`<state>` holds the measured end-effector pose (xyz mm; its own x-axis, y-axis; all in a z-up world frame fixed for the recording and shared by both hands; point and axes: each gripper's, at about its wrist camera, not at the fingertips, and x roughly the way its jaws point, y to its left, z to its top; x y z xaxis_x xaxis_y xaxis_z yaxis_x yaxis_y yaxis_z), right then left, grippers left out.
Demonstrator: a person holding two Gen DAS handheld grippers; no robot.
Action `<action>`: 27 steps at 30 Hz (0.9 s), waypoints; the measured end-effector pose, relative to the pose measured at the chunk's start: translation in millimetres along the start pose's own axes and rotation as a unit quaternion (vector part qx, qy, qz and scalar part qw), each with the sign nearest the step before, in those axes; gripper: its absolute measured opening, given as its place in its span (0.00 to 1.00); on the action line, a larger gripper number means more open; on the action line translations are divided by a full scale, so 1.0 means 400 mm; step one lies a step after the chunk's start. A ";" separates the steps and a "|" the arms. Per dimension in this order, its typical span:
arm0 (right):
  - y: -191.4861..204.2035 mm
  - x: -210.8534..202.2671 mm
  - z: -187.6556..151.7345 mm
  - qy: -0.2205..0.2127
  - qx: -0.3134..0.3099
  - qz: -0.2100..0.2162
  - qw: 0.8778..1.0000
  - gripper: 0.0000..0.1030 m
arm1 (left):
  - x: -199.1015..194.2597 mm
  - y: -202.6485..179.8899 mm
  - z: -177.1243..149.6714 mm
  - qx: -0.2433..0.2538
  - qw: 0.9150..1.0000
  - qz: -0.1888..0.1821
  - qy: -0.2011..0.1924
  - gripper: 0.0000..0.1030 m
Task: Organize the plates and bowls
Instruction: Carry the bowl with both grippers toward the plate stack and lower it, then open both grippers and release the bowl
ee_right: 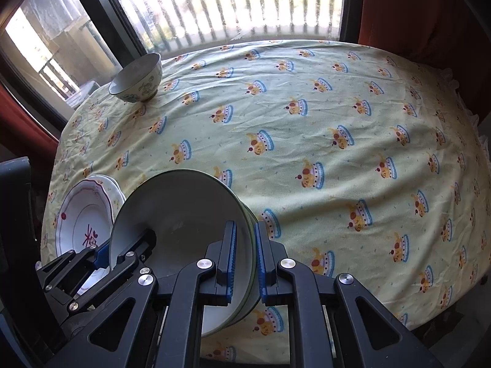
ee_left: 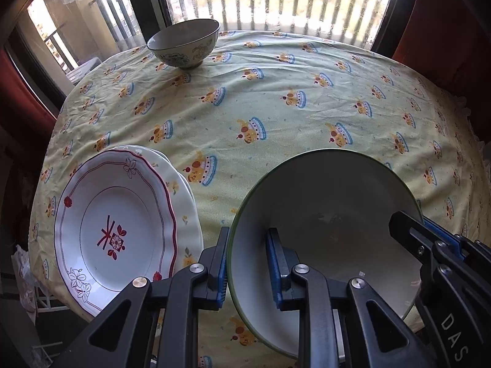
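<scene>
While the stack of plates sits at the table's near-left edge, the red-trimmed plate lies on top and the pale floral plate beneath it peeks out only as a crescent on its right side. In the right wrist view that stack is partly cut off behind the other tool. Further back, near the window, the small patterned bowl stands upright and alone on the yellow printed tablecloth, well apart from everything else.

Moving right, here is the big green-rimmed bowl, tilted and gripped from both sides. The left hand-held gripper straddles its left wall, one blue pad outside and one inside; in this view a gap shows between the inner pad and the wall, so I cannot tell how firmly it pinches. The right hand-held gripper has its jaws pressed onto the opposite wall, pinching the rim. From that view the bowl seems to show a doubled edge, so it may be two nested; hard to say. Its bottom is hidden, and whether it touches the table I cannot tell. The bowl's near edge is cut off by the tools.
</scene>
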<state>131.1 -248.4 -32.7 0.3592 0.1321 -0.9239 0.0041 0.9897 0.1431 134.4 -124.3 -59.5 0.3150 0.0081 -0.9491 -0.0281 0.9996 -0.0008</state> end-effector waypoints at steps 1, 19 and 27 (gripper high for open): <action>-0.003 0.006 -0.003 0.004 0.000 -0.001 1.000 0.15 | 0.005 -0.004 -0.004 0.002 1.000 0.003 0.005 0.20; -0.012 0.021 -0.028 -0.011 -0.017 0.029 0.999 0.50 | 0.004 -0.027 -0.022 0.033 0.999 -0.005 0.004 0.37; 0.018 -0.009 -0.036 -0.018 0.007 0.031 0.999 0.70 | -0.029 0.010 -0.019 0.040 0.998 -0.041 -0.004 0.69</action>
<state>116.4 -241.1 -33.5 0.3933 0.1899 -0.8996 -0.0056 0.9789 0.2042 123.2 -120.6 -50.9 0.3212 -0.0738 -0.9441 0.0738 0.9959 -0.0527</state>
